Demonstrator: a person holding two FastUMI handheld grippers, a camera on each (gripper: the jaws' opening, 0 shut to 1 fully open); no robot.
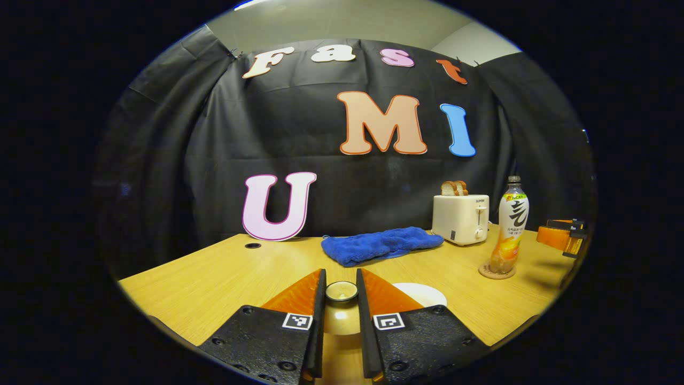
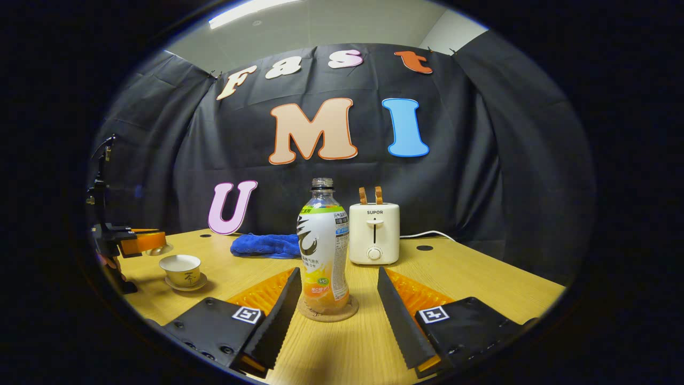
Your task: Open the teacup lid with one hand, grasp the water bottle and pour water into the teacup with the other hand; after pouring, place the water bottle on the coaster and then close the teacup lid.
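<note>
Right gripper view: water bottle [image 2: 323, 251] standing on coaster [image 2: 327, 310] at twelve o'clock, dead centre on table [image 2: 481, 289]. Toaster [image 2: 374, 233] just behind at one o'clock. Towel [image 2: 265, 245] behind at eleven. Teacup [image 2: 181, 269] on saucer [image 2: 186, 284] out at nine, well apart from bottle.

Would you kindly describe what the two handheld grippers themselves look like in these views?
Both look alike. The left gripper has two wedge-shaped jaws with translucent orange ribbed sides and black inner faces, on black textured bases with screws, each bearing a small square black-and-white marker. The right gripper has the same build, with serrated black inner faces. Seen from the side, each shows an orange and black body.
</note>
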